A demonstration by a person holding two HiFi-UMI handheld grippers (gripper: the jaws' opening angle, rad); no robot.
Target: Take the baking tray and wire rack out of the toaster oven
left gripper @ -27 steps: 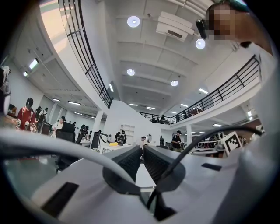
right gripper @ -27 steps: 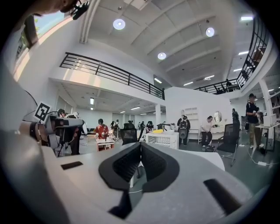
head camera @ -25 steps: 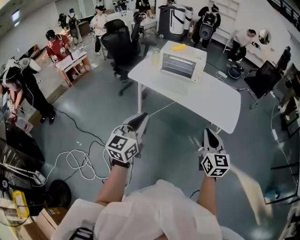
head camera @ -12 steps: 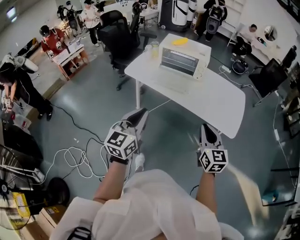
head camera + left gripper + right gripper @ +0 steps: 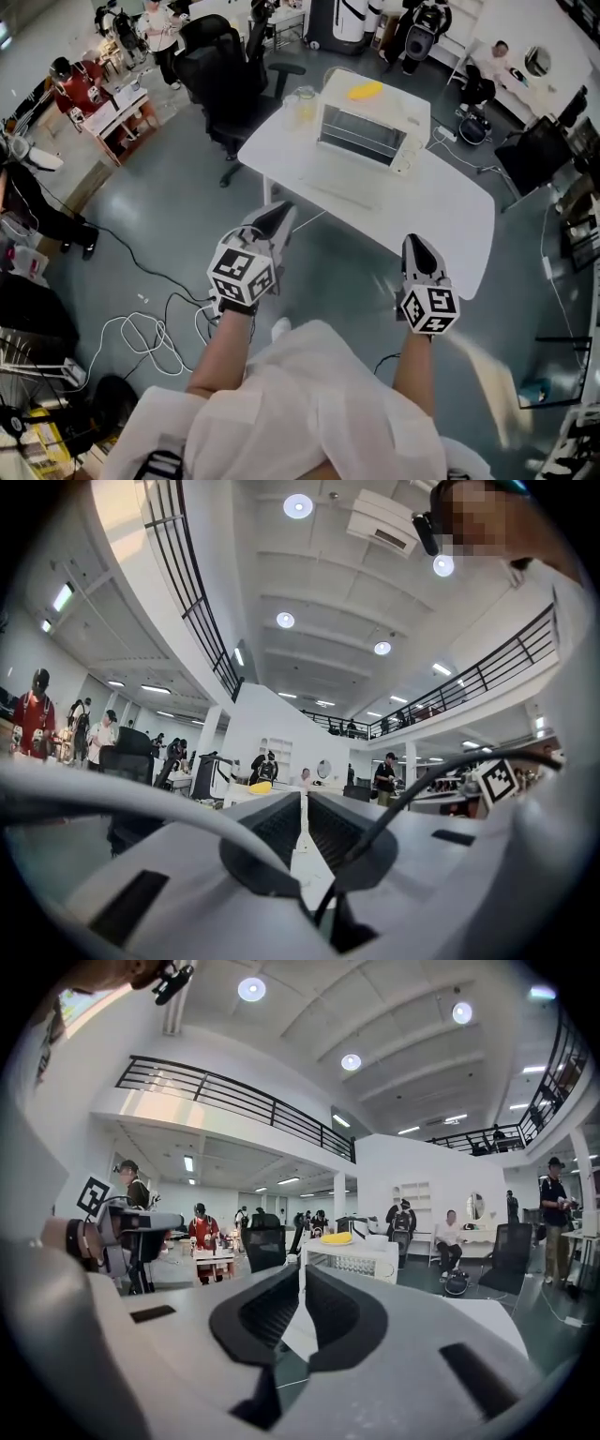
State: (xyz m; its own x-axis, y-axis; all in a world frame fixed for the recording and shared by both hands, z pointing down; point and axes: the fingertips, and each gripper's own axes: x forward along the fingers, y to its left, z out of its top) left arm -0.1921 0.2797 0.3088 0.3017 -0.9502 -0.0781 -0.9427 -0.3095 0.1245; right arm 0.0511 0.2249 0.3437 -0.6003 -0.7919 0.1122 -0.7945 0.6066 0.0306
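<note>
White toaster oven (image 5: pixel 367 131): sits on the far part of a white table (image 5: pixel 441 216), front turned toward the camera's wearer, with thin pale bars across that front. No telling the baking tray and wire rack apart inside it; too small in every view. On the oven's top, a yellow object (image 5: pixel 365 91). Just beside the oven's left end in the head view, a clear container (image 5: pixel 302 105), also on the table. Beyond that corner of the table, a black office chair (image 5: pixel 225 75).

Left gripper (image 5: pixel 279 214): held out level over the grey floor (image 5: pixel 159 206), short of the table's near edge and well apart from the oven. Clenched, with only a hairline between the jaws and nothing in it. Carries a marker cube (image 5: pixel 242 274) at its rear, with a forearm behind.

Right gripper (image 5: pixel 415 244): held out about level too, tip overlapping the table's near edge in the head view, likewise well apart from the oven. Has just been opening its jaws a little; now loosed to a thin slit, with nothing in it. Looks straight at the oven in the right gripper view, with oven and yellow object just above the jaw tips. Carries a second marker cube (image 5: pixel 429 311) at its rear.

Below the left gripper, white cables (image 5: pixel 141 328) looped on the floor. Farther off, several people at desks and one seated near the far wall.
</note>
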